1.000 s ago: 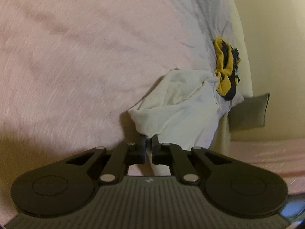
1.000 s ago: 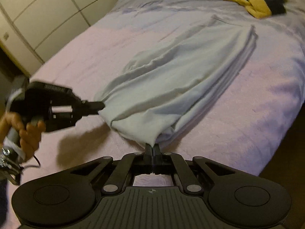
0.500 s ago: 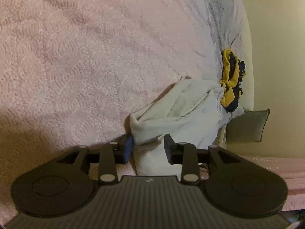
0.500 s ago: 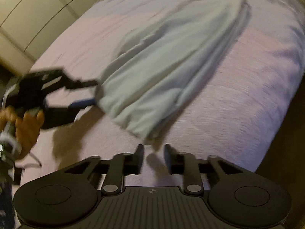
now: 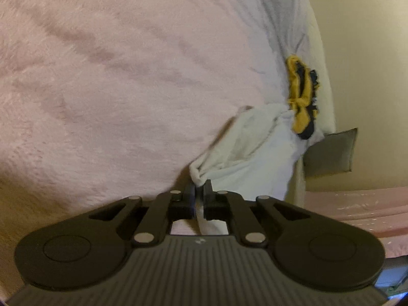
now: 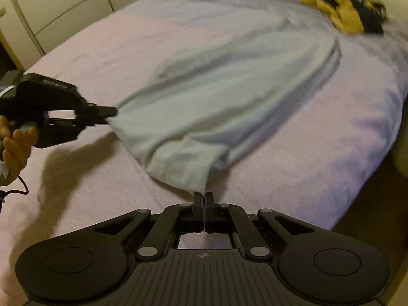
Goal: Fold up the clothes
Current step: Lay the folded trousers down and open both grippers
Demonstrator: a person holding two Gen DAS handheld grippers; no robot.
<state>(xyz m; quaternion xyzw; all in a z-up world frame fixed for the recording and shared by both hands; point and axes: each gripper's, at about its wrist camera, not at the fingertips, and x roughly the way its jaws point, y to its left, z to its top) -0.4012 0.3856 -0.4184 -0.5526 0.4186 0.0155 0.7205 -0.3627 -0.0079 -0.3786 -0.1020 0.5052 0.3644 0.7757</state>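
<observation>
Right gripper: the right gripper [image 6: 204, 196] has its jaws pressed together on the near corner of the white garment [image 6: 229, 97], the cloth rising from the fingertips toward 12 o'clock. The jaws have just been closing, with that corner between them.

Left gripper: the left gripper [image 5: 199, 187] is clamped on a bunched corner of the same white garment [image 5: 255, 158]; its jaws have also just been closing, with cloth between them. In the right wrist view the left gripper [image 6: 112, 112] sits at 9 o'clock, held by a hand [image 6: 15, 148], pinching the garment's left corner.

Garment: it lies spread on the bed [image 6: 114, 56], stretched between the two grippers at its near end and running off toward 1 o'clock. Its right side shows stacked folded layers along a straight edge.

Edges: the bed's right edge curves from 3 o'clock down to 5 o'clock in the right wrist view, near the right gripper. In the left wrist view the bed [image 5: 114, 89] ends at 3 o'clock against a cream wall.

Open room: bare pink bedspread lies at 10 to 12 o'clock of the left gripper and between the two grippers.

Other cloth: a yellow and dark garment [image 6: 346, 12] lies crumpled at 1 o'clock, beyond the white one and apart from it.

Writing: none can be read; the pictures are blurred.
</observation>
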